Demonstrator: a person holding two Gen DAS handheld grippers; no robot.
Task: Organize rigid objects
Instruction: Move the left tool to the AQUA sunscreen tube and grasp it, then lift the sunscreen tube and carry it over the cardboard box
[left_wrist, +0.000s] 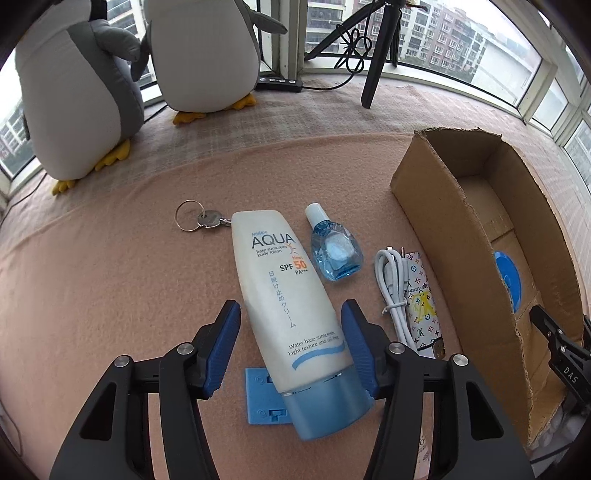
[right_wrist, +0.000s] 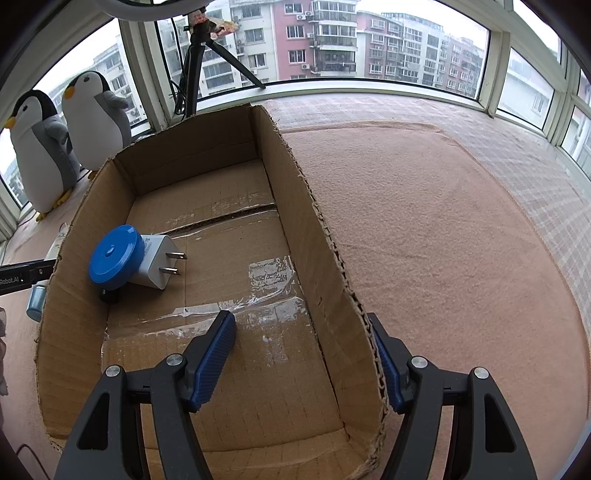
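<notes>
**Surface.** Pink blanket (left_wrist: 110, 277) over a window ledge; two penguin toys (left_wrist: 147, 74) and a tripod (left_wrist: 376, 55) at the back.

**Left gripper** (left_wrist: 291, 350). Jaws spread wide, one on either side of the sunscreen tube (left_wrist: 288, 295), low on its body just above the blue cap. The right pad looks to be at or very near the tube's side; the left pad stands clear of it. Nothing is held.

**Right gripper** (right_wrist: 306, 358). Jaws apart, straddling the right-hand wall of the cardboard box (right_wrist: 325, 258), one pad inside and one outside. Whether either pad presses the wall cannot be told.

**Items awaiting sorting, on the blanket.**
- Sunscreen tube, lying flat, cap toward the camera, its lower part over a flat blue plastic piece (left_wrist: 262, 398).
- Key on a ring (left_wrist: 201, 218), touching the tube's far end.
- Blue eye-drop bottle (left_wrist: 334, 251), just beside the tube.
- White cable (left_wrist: 393, 291), coiled, against a patterned case (left_wrist: 423, 302) next to the box.

**Items already in the box.** Blue round lid (right_wrist: 116, 256) and white plug adapter (right_wrist: 159, 266), together by the left wall.

**Step in hand, as judged.** Picking up the tube, with the box apparently steadied.

**Next move calls for.** Closing evenly on the tube; it is smooth and tapered, so an off-centre squeeze could let it slip or swivel. Then a lift clear of the bottle and cable, over the box wall.
</notes>
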